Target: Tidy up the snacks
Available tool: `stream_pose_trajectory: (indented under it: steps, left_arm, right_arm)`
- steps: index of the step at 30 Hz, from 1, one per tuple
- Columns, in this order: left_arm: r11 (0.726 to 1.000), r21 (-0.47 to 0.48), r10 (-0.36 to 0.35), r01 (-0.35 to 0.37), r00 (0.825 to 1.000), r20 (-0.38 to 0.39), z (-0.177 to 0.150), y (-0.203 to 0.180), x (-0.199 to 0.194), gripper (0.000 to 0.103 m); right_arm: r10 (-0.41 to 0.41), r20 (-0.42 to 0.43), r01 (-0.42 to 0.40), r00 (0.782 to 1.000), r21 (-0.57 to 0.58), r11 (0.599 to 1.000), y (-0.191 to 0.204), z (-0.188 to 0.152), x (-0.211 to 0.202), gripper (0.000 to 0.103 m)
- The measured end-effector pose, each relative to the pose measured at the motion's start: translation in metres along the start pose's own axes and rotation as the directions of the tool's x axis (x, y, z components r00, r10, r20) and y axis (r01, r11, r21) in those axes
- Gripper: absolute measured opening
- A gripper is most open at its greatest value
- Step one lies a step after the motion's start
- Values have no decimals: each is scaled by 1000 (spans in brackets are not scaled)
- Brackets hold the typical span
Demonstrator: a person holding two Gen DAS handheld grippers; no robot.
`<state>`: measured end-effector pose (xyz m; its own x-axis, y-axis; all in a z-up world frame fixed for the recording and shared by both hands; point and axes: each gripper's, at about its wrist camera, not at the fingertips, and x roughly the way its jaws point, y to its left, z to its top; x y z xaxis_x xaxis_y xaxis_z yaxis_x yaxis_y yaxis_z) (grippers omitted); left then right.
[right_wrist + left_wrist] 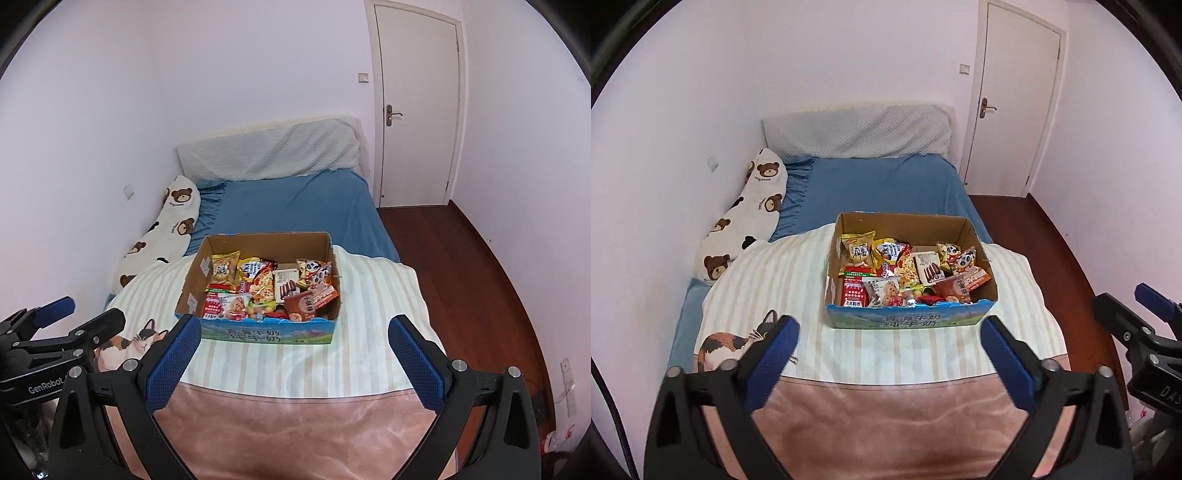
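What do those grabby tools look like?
Both the left tool and the right tool have black frames shaped like a V, silver bolts, and bumpy blue pads on the fingers. White lettering reading GenRobot marks one body. A black cable runs beside the left one.

This is a bedroom in a home. A bed (879, 184) with a blue sheet, a padded headboard (857, 131) and a bear-print pillow (746, 218) stands against pale walls, beside a white door (1012, 99) and dark wooden floor (461, 266).
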<state>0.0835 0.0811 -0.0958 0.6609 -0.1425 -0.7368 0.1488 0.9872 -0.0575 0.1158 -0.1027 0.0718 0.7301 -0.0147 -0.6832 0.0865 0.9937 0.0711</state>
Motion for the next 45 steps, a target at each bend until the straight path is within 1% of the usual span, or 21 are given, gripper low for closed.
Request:
stream_pose_trajectory:
  steps: [5,11,18,26,32,45]
  left_arm:
    - [1000,-19,16,-16,1000,-13,2,3,18,103]
    - [999,-16,49,-49,998,-28,4,3,39,103]
    - [997,-11,72,-73,997,-37,8,3,63,103]
    - [996,-6,90,-90,994,-67,11,0,95,103]
    - [996,-13,84,-85,993,-82,13,-2,106,103]
    - [996,-9,82,-83,993,-80,13,-3,112,103]
  right_arm:
    - [-20,1,20,1000,4,1000,-2,2,10,103]
    - [-51,-2,51,999,9,999,-6,5,31,103]
    - [-85,-29,86,996,26,996,-14,6,71,103]
    - [-116,-47,118,992,34,992,-19,4,105,103]
    - [-132,-56,134,990,33,990,-21,4,118,103]
    - [-133,-59,135,989,30,990,-18,5,122,103]
